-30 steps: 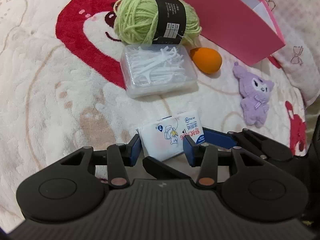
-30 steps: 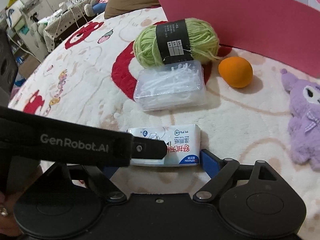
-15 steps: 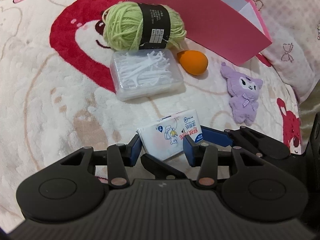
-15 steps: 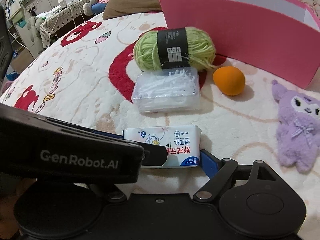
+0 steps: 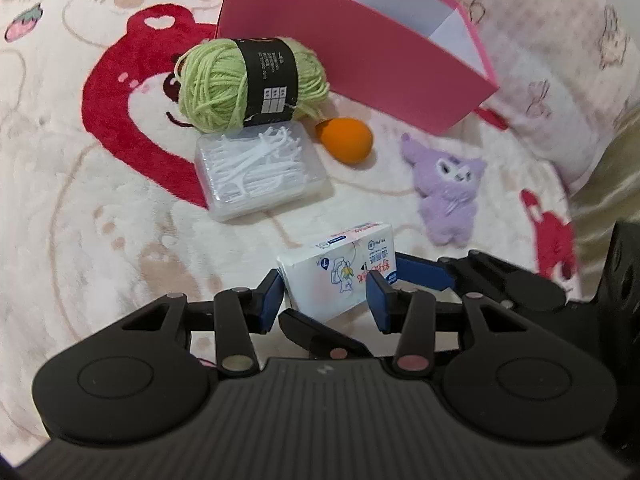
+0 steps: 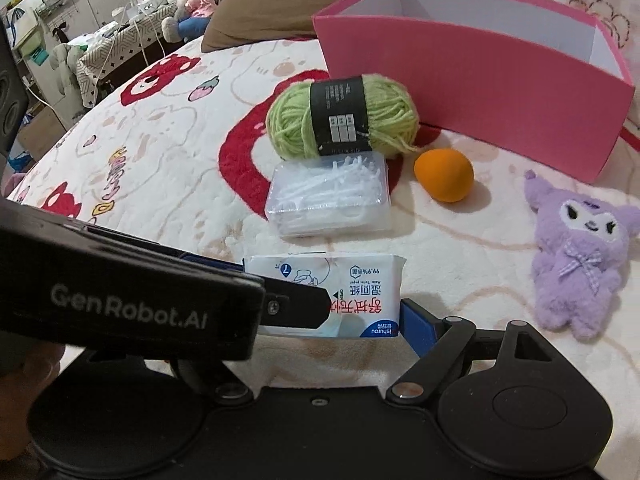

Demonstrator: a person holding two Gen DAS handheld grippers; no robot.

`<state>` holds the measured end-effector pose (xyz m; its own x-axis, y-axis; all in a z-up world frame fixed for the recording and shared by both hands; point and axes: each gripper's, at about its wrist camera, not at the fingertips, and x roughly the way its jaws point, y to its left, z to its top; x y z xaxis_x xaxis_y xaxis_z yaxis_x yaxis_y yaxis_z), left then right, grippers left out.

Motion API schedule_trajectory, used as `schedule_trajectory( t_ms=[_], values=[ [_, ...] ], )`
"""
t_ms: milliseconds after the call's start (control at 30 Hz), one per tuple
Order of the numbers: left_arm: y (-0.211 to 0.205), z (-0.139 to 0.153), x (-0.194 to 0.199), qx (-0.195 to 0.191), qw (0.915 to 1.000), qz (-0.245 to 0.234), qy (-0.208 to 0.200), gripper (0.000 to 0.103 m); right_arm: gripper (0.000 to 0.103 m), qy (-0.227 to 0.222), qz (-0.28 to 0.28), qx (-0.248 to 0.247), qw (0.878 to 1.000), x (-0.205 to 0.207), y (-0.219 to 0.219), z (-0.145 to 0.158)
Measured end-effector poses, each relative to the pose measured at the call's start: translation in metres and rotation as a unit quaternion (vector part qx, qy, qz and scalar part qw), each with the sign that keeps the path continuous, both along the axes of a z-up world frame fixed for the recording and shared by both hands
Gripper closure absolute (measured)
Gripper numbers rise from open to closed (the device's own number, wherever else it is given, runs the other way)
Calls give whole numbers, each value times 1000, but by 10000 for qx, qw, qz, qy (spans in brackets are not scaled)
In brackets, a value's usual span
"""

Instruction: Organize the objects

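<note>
- The left gripper point(image 5: 326, 294) was clamped across the short width of one pack of wet wipes point(image 5: 340, 270), both blue pads pressing its sides.
- The right gripper point(image 6: 332, 320) held the same pack point(image 6: 352, 280) along its length; its right pad touched the pack's end, while its left pad was hidden behind the left gripper's arm.
- The pack sat clear of the blanket point(image 5: 80, 220), near the front edge of the group of items.
- Beyond it lay one clear box of floss picks point(image 5: 260, 172), one ball of green yarn point(image 5: 216, 84), and one orange egg-shaped sponge point(image 5: 348, 140).
- One purple plush toy point(image 5: 446, 196) lay to the right.
- One pink box point(image 5: 360, 60) stood open at the back.
</note>
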<state>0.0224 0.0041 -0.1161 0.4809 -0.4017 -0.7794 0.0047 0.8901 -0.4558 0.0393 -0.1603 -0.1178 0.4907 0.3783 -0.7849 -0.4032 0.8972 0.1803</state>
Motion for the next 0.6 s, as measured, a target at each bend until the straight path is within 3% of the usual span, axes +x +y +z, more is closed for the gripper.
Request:
schedule_trajectory(
  t_ms=[167,600],
  values=[
    [5,5,0,-252,9996,80,-12,60,15,-192,-72,-137,9997,-4,3,11],
    [7,65,16,-207,9984,-366,-385,60,15,-543,-48,-241,9982,1,1,65]
  ],
)
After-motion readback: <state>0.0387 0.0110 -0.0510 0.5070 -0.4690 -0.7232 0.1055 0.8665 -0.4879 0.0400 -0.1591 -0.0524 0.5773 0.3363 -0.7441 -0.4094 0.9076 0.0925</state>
